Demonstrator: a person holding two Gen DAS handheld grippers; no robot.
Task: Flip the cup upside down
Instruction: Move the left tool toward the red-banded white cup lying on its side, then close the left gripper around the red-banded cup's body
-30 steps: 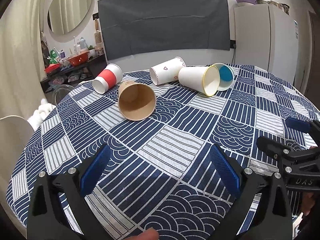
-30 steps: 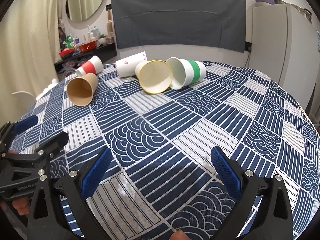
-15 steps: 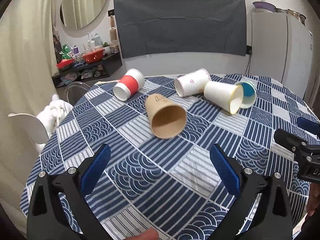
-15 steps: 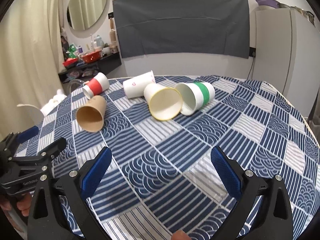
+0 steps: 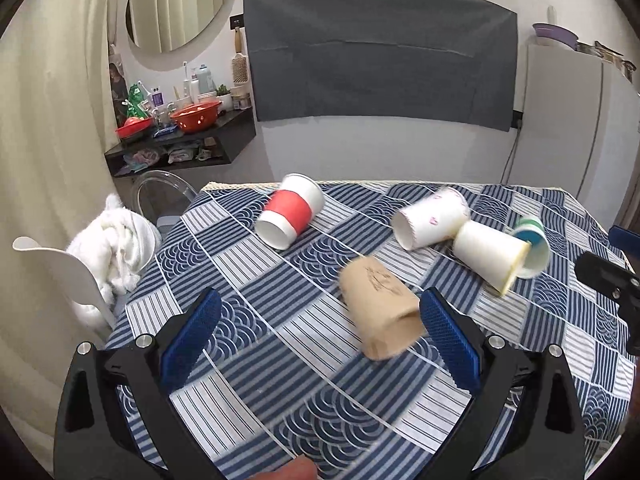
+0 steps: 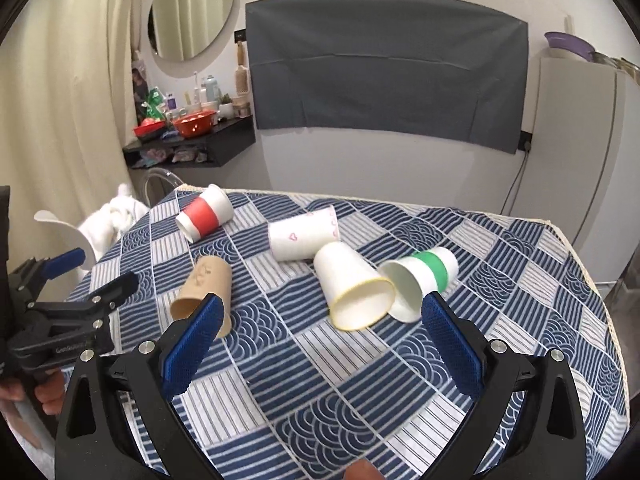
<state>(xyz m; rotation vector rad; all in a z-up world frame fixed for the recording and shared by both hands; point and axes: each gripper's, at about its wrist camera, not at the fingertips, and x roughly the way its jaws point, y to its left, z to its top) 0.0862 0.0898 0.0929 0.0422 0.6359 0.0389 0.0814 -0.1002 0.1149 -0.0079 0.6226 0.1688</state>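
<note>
Several paper cups lie on their sides on the blue-and-white patterned table. A brown cup lies nearest my left gripper, just inside its right pad; it also shows in the right wrist view. A red-banded cup, a white heart-print cup, a yellow-rimmed white cup and a green-banded cup lie further back. My right gripper is open and empty above the table, in front of the yellow-rimmed cup. Both grippers hold nothing.
A white chair with a white cloth stands at the table's left edge. A black shelf with red bowls is on the back wall. A white fridge stands at the back right. The left gripper shows at the left of the right wrist view.
Both grippers have risen and pulled back, so the cups look farther and lower. The left gripper has swung left, putting the brown cup by its right pad. The cups have not moved.
</note>
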